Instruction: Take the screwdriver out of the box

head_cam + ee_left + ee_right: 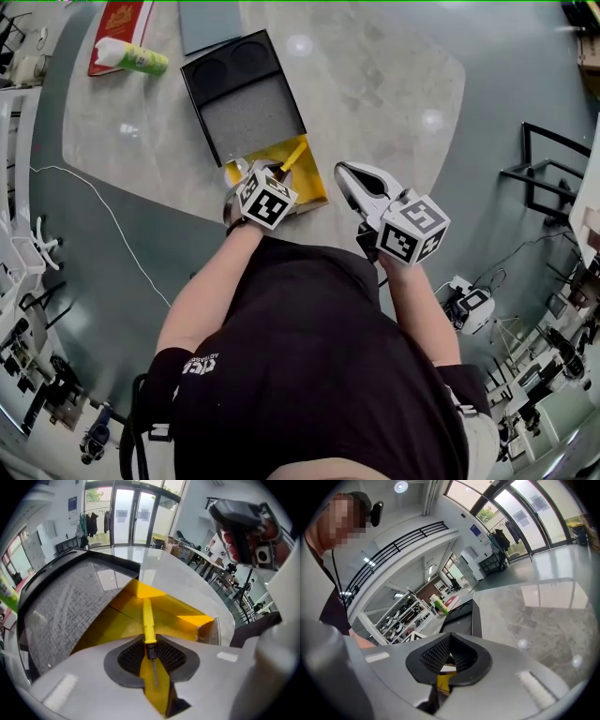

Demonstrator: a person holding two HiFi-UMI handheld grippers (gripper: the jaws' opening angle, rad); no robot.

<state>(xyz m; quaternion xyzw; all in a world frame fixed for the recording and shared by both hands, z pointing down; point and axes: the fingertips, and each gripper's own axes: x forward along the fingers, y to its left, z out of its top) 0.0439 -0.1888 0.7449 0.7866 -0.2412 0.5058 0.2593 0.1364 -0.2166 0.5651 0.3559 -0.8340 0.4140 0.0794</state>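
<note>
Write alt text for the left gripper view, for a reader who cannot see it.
The left gripper is shut on a yellow-handled screwdriver, gripping where the handle meets the metal shaft. The screwdriver is in an open yellow box, with a black tray lined with grey foam to its left, on a pale stone table.

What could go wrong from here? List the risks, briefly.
1. The left gripper has its jaws shut on the screwdriver right at the handle's end, by the thin shaft. Lifted from there, the tool may swing or slip out.
2. The yellow box is not held. The right gripper is off to one side with its jaws together and empty, so the box might shift or tip as the tool comes up.
</note>
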